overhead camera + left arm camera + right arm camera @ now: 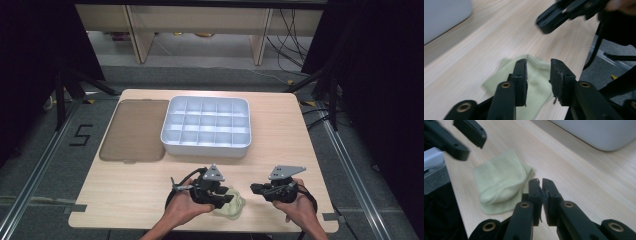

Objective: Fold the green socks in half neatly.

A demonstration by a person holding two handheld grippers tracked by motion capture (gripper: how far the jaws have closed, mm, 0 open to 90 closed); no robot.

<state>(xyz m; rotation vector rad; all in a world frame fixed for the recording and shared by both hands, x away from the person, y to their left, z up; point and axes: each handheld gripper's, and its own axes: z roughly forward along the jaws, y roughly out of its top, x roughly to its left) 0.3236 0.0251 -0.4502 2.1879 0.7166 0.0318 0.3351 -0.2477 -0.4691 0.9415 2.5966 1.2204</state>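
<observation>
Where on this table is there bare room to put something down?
Bare wood runs right of the white divided tray to the table edge, and along the front left, below the brown lid. The front centre is crowded: the pale green cloth sits between the left hand-held gripper and the right hand-held gripper.

White compartment tray (205,145) at far middle of table (125,190), grid of empty cells. Brown translucent lid (134,131) lying flat just left of it, touching or nearly so. Black "5" mark (81,135) on floor, left. Cables (292,37) on floor, far right.
</observation>
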